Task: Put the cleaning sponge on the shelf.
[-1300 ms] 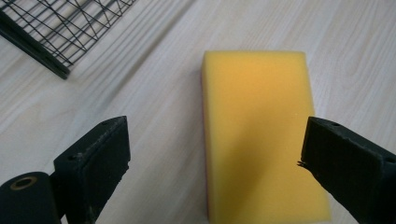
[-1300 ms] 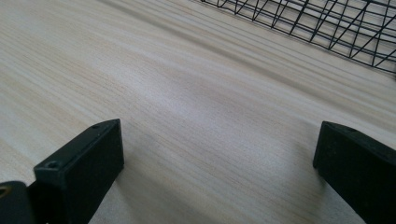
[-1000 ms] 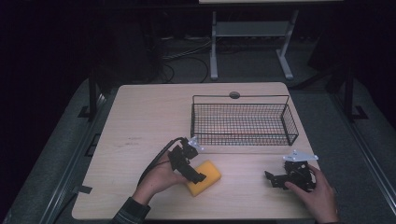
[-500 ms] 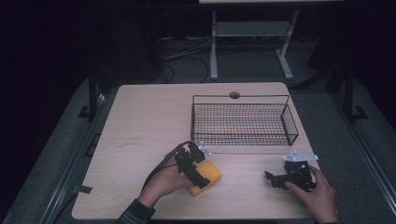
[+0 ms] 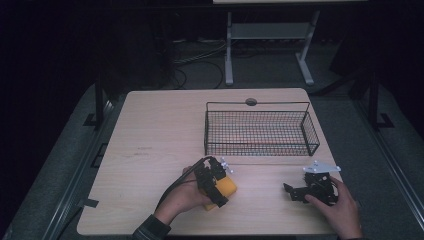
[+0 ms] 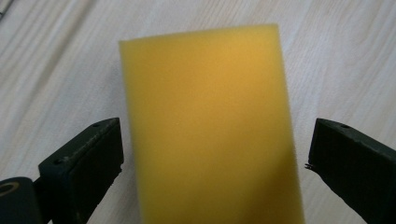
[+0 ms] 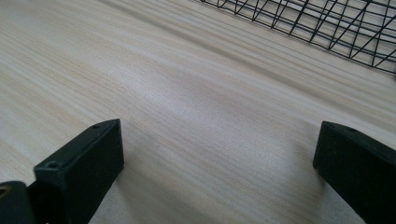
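Pale wood table point(image 5: 150, 130), dark room behind. Yellow sponge point(image 6: 210, 126) lying flat near the front edge, sitting right between the left gripper point(image 5: 218, 188) jaws, spread wide, small gaps either side. Right gripper point(image 5: 292, 192) also wide open over bare wood, near wire basket point(image 5: 260, 131).

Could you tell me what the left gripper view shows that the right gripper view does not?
The left gripper view has a yellow sponge lying flat on the table between the left gripper's open jaws, with a gap on each side. The right gripper view instead has a stretch of the black wire basket at its top edge, and nothing between the right gripper's open jaws. Both views share the pale wooden table and a pair of black jaws spread wide.
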`<state>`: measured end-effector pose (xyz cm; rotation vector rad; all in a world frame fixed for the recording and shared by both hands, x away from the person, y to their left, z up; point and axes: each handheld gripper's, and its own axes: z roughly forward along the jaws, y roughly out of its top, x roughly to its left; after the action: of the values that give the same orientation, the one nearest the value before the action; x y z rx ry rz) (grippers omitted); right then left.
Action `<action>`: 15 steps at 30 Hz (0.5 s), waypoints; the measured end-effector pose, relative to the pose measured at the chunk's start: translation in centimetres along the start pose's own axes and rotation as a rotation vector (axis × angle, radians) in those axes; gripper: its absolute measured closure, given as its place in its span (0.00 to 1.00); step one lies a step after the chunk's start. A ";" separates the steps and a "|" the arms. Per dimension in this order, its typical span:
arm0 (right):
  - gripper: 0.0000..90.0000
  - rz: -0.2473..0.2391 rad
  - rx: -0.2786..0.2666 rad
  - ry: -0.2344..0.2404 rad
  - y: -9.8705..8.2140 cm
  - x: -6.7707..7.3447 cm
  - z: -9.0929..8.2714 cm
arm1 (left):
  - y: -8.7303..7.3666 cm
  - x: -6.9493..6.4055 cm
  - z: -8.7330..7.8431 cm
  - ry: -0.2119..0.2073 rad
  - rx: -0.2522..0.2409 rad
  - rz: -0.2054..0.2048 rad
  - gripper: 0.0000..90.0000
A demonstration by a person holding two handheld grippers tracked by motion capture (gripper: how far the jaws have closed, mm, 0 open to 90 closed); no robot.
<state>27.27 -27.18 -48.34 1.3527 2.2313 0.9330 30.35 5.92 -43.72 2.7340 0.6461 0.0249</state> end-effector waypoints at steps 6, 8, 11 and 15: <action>0.01 0.000 0.000 0.000 0.0 0.0 0.0 | 0.0 0.1 0.5 0.011 0.022 0.001 0.03; 0.01 0.000 0.000 0.000 0.0 0.0 0.0 | 0.0 0.1 0.6 0.013 0.025 -0.001 0.04; 0.01 0.000 0.000 0.000 0.0 0.0 0.0 | -0.1 0.1 0.7 0.018 0.028 -0.003 0.05; 0.01 0.000 0.000 0.000 0.0 0.0 0.0 | -0.1 0.1 0.7 0.021 0.034 -0.003 0.09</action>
<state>27.27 -27.18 -48.34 1.3530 2.2311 0.9329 30.46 5.87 -44.43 2.7684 0.6627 0.0428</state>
